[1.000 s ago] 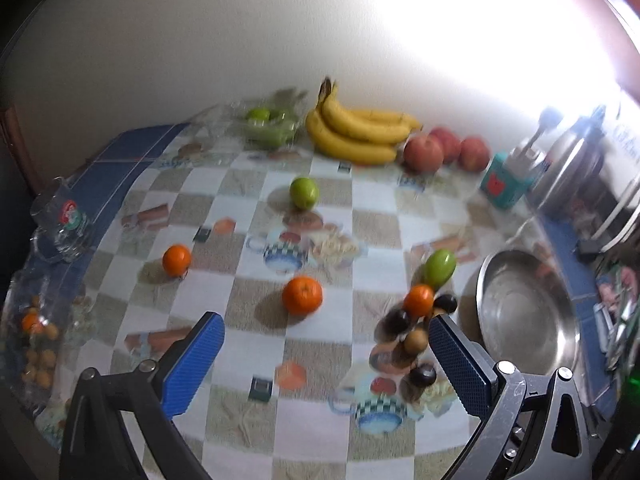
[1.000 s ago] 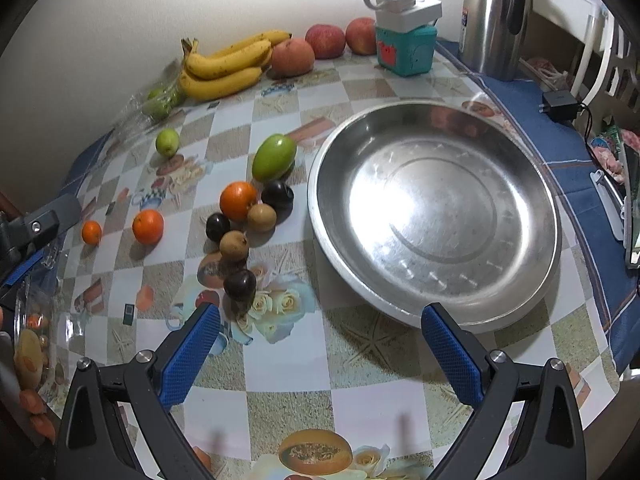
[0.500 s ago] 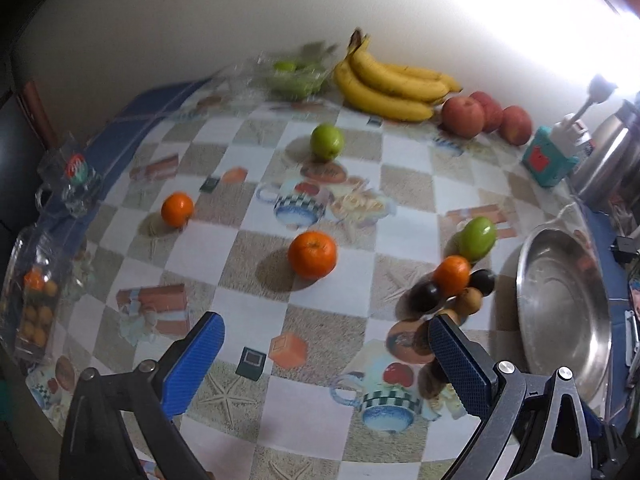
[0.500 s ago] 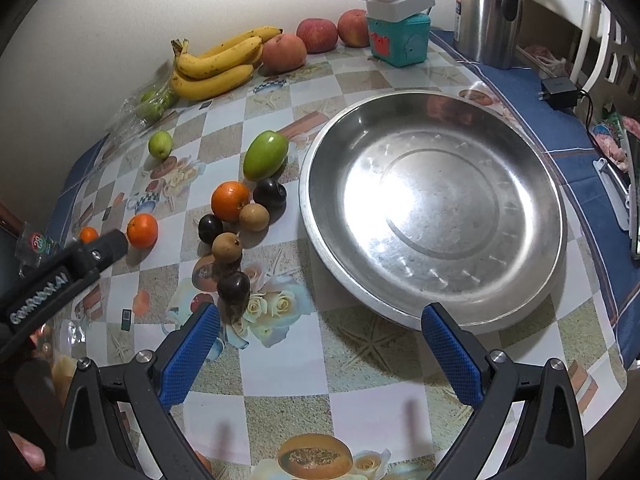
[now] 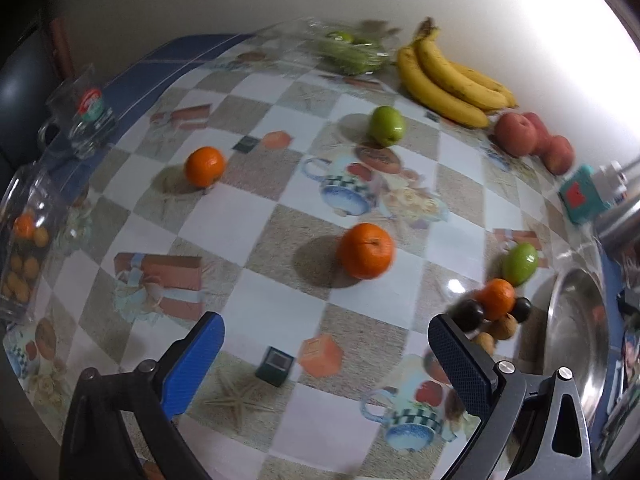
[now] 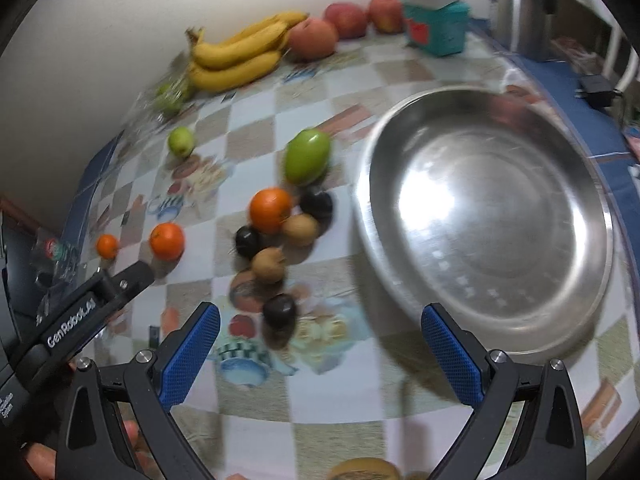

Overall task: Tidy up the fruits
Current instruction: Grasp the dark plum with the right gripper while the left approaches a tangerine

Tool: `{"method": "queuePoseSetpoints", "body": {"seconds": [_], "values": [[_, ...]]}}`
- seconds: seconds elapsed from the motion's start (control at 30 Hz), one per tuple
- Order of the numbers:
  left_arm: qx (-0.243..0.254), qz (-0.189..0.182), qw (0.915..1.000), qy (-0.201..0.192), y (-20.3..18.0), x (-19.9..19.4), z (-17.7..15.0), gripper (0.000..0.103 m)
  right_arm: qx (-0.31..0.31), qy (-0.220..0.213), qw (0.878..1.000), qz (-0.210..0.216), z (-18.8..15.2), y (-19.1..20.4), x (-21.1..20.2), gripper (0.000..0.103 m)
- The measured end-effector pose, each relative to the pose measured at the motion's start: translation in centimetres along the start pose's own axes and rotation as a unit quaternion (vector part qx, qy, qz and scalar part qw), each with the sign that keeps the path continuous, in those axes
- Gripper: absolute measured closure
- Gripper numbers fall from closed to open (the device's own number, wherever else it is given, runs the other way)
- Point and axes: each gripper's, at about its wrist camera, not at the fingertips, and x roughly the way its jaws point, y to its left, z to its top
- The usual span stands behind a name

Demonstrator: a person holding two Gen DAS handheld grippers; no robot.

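Loose fruit lies on a checked tablecloth. In the left wrist view an orange sits just ahead of my open, empty left gripper; a smaller orange and a green apple lie farther off. In the right wrist view my open, empty right gripper hovers near a dark plum, with a cluster of brown and dark fruits, an orange and a green mango behind it. A large steel plate lies to the right. Bananas and red apples line the wall.
A teal box with a white adapter and a steel kettle stand at the back right. A glass mug and a clear container of small oranges sit at the left edge. A bag of green fruit lies by the wall.
My left gripper has moved forward and lower toward the near orange. My right gripper has moved closer to the fruit cluster and the plate. Both stay open.
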Motion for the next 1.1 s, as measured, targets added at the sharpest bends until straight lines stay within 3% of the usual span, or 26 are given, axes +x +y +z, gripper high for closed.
{"method": "queuePoseSetpoints", "body": {"seconds": [0.1, 0.27, 0.37, 0.43, 0.57, 0.63, 0.7, 0.8, 1.0, 1.1], "values": [[-0.023, 0.004, 0.9997, 0.010, 0.9, 0.6, 0.1, 0.000, -0.020, 0.022, 1.000, 0.001, -0.1, 1.1, 1.1, 0.002], [-0.031, 0.020, 0.9988, 0.031, 1.5, 1.9, 0.0, 0.000, -0.053, 0.020, 0.998, -0.010, -0.1, 2.4, 1.8, 0.003], [-0.036, 0.024, 0.9982, 0.041, 1.8, 2.5, 0.0, 0.000, -0.066, 0.030, 0.997, -0.016, -0.1, 3.0, 2.6, 0.015], [-0.042, 0.024, 0.9978, 0.045, 2.1, 2.7, 0.1, 0.000, -0.078, 0.037, 0.996, -0.026, -0.1, 3.4, 3.2, 0.035], [-0.057, 0.016, 0.9969, 0.052, 2.6, 2.8, 0.1, 0.000, -0.080, 0.048, 0.995, -0.030, -0.1, 3.4, 4.2, 0.040], [-0.064, 0.009, 0.9965, 0.053, 2.8, 2.7, 0.0, 0.000, -0.077, 0.051, 0.995, -0.029, -0.1, 3.2, 4.3, 0.052], [-0.062, 0.007, 0.9967, 0.052, 2.6, 2.6, 0.0, 0.000, -0.074, 0.053, 0.995, -0.031, 0.0, 3.0, 4.5, 0.054], [-0.061, 0.006, 0.9967, 0.053, 2.4, 2.8, 0.1, 0.000, -0.067, 0.059, 0.996, -0.024, -0.1, 2.8, 4.8, 0.065], [-0.060, -0.002, 0.9969, 0.052, 2.0, 2.8, 0.3, 0.000, -0.070, 0.058, 0.996, -0.016, 0.0, 3.3, 4.9, 0.076], [-0.059, -0.013, 0.9970, 0.050, 1.9, 2.8, 0.5, 0.000, -0.071, 0.054, 0.996, -0.015, 0.1, 3.4, 4.7, 0.076]]}}
